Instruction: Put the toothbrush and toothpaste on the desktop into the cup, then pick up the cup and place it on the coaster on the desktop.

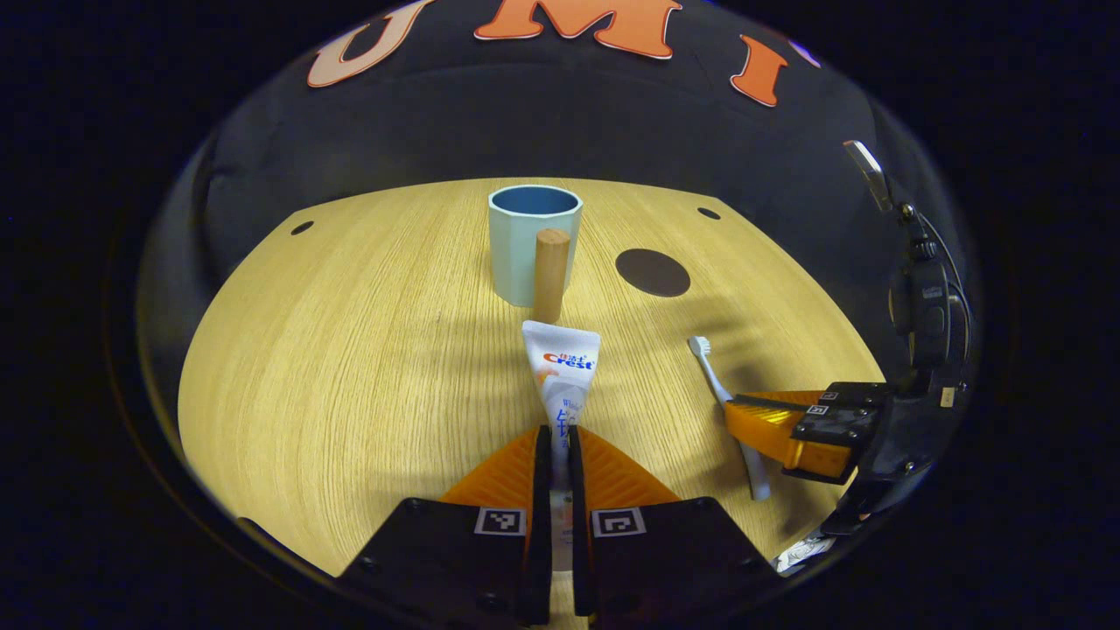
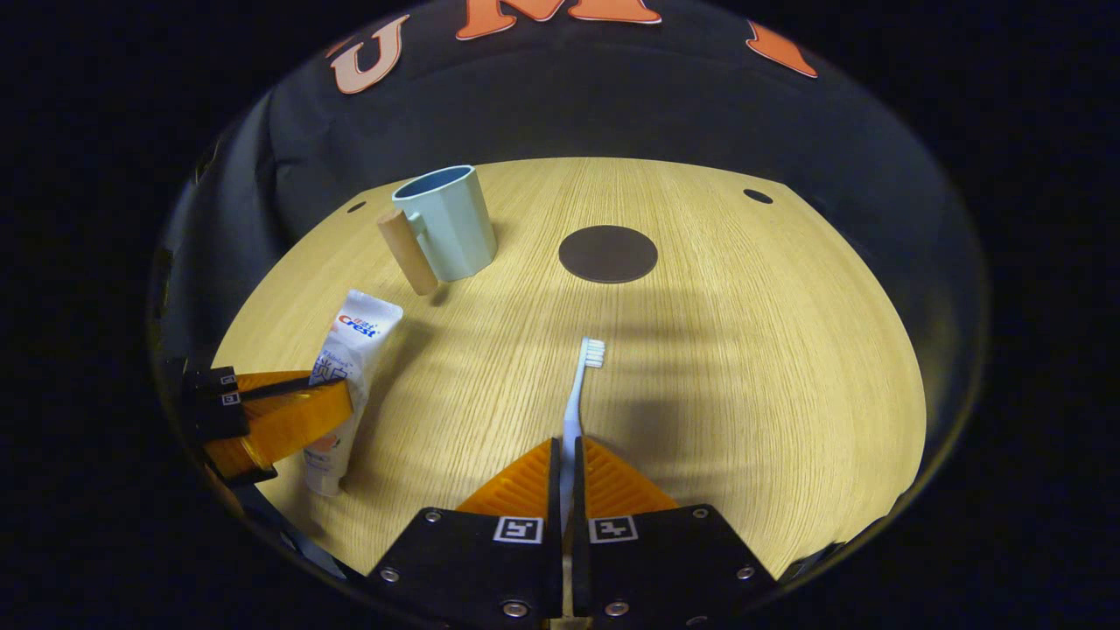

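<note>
Both tongs are clamped: our left gripper (image 1: 560, 437) pinches the toothpaste (image 1: 564, 372) between its fingers, tube pointing ahead at the cup (image 1: 532, 241). Our right gripper (image 2: 567, 451) squeezes the toothbrush (image 2: 579, 389) by its handle, bristles forward, low over the wooden desktop (image 2: 744, 367). Further out, the cup stands upright with its wooden handle (image 1: 551, 273) facing us, and the dark round coaster (image 2: 608, 254) lies flat near it, well apart from both grippers.
</note>
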